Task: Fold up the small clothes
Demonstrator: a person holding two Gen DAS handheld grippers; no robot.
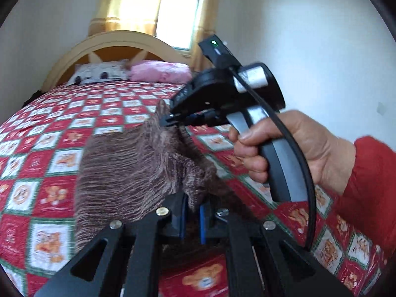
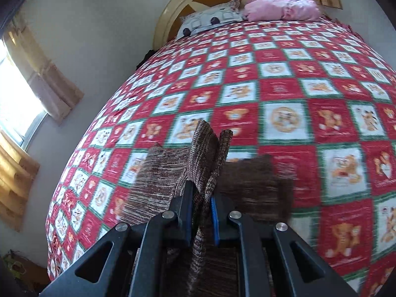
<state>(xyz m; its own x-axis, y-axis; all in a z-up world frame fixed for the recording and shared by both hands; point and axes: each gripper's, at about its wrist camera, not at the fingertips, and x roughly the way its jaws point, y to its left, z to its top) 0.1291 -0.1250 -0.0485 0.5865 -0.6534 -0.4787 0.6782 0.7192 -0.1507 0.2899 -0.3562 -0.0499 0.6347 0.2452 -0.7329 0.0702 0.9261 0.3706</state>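
On the left of the left wrist view, the bed (image 1: 49, 133) carries a red and white checked cover with small bear pictures, and a grey pillow (image 1: 99, 73) and a pink pillow (image 1: 160, 71) lie against the headboard (image 1: 81, 47) at the far end. In the middle, a brown striped knit cloth (image 1: 128, 163) hangs in the air above the cover, stretched between the two grippers. The left gripper (image 1: 191, 212) holds its lower edge, with the blue pads closed narrowly on a fold of the knit. Higher and to the right, the right gripper (image 1: 170, 120) pinches the upper corner of the cloth, and a hand (image 1: 292, 146) with a red sleeve grips its handle. In the right wrist view, the same gripper (image 2: 201, 216) has a ridge of the cloth (image 2: 160, 180) squeezed between its pads, and the cloth spreads to both sides over the cover.
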